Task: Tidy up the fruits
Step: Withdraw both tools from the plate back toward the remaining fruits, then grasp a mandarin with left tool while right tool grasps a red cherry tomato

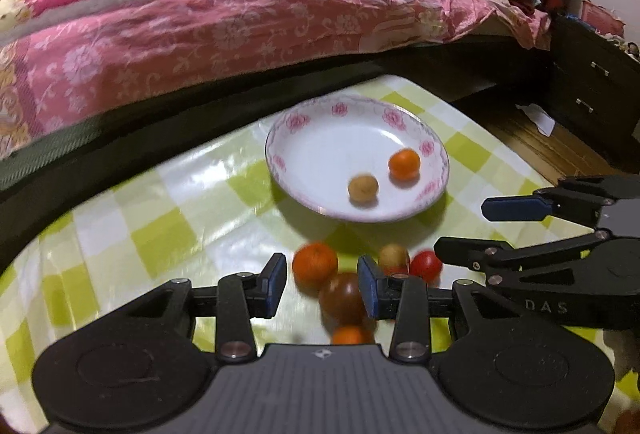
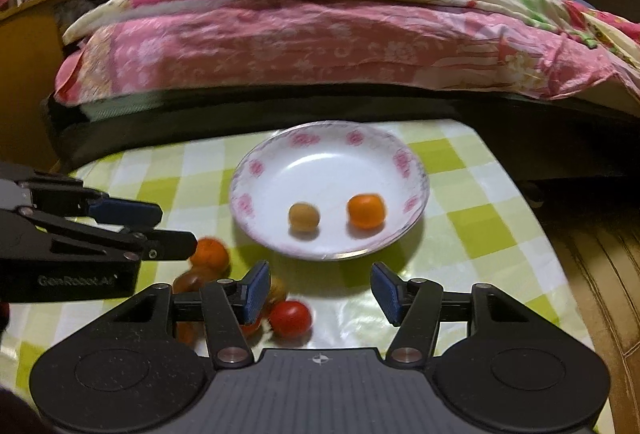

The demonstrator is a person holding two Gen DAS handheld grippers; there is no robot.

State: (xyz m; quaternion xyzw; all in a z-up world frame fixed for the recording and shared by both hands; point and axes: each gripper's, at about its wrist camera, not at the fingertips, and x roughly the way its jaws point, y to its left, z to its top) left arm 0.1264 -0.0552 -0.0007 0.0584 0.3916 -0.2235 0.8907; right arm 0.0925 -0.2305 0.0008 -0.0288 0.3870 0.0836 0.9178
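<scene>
A white plate with pink flowers (image 1: 320, 137) (image 2: 276, 161) stands on the green checked tablecloth. It holds an orange (image 1: 404, 164) (image 2: 366, 211) and a small tan fruit (image 1: 363, 187) (image 2: 304, 217). Near the plate lies a loose cluster: an orange (image 1: 315, 264) (image 2: 210, 252), a dark brown tomato (image 1: 342, 298) (image 2: 192, 280), a red tomato (image 1: 426, 265) (image 2: 291, 318), a yellowish fruit (image 1: 394, 256) and another orange (image 1: 350, 334). My left gripper (image 1: 324, 288) is open above the cluster, the brown tomato between its fingers. My right gripper (image 2: 318, 292) is open and empty, just right of the cluster.
A bed with a pink flowered quilt (image 1: 240, 25) (image 2: 320, 33) runs along the table's far side. A dark nightstand (image 1: 592, 85) stands at the right over wooden floor. The table's right edge (image 2: 532, 218) is close to the plate.
</scene>
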